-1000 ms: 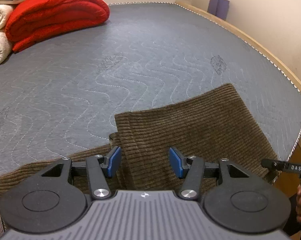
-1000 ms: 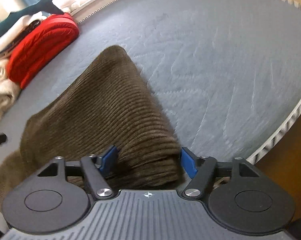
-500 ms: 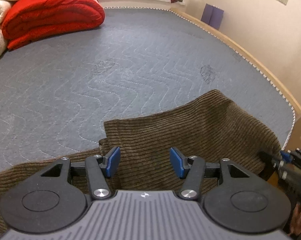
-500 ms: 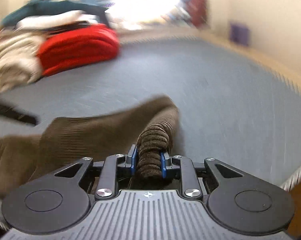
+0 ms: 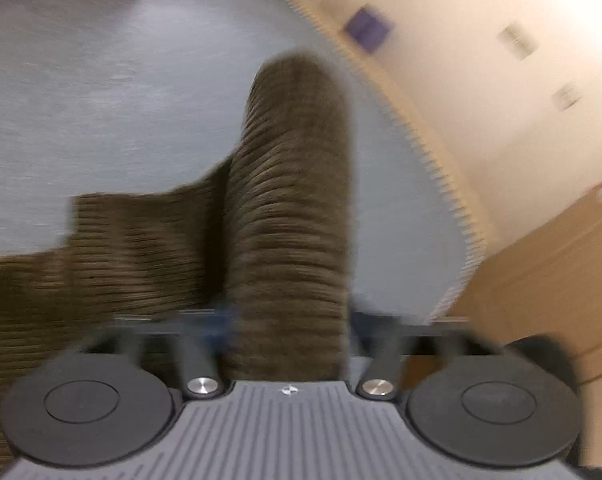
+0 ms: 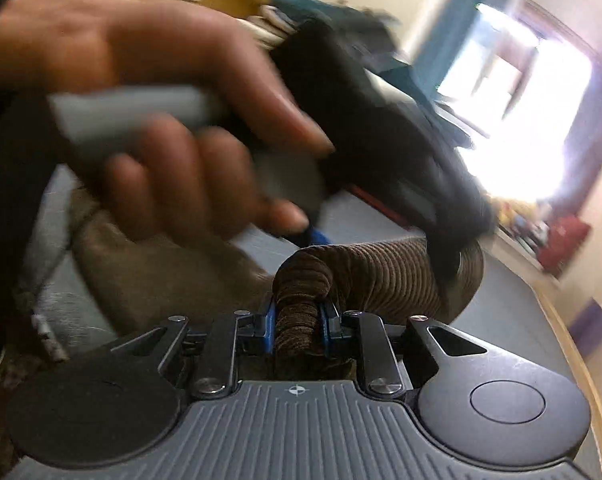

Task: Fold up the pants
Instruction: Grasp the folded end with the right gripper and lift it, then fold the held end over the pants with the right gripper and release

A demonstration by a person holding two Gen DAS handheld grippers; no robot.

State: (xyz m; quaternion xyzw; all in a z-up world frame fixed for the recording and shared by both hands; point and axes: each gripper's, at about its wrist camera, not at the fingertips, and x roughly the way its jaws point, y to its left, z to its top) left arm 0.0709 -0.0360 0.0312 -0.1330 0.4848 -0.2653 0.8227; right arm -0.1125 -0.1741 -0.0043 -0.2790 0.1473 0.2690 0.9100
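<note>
**Both grippers now grip the pants**

Your brown corduroy pants [image 5: 289, 216] rise off the grey mattress [image 5: 101, 92] mid-frame. Left gripper [image 5: 289, 320] has just closed on a bunched fold; right gripper [image 6: 297, 320], earlier open, stays clamped on another ridge. Fold can begin.

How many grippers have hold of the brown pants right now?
2. The right gripper pinches a bunched fold of the pants; the left gripper, jaws just closing, has a raised fold between them, though blur hides its pads.
</note>
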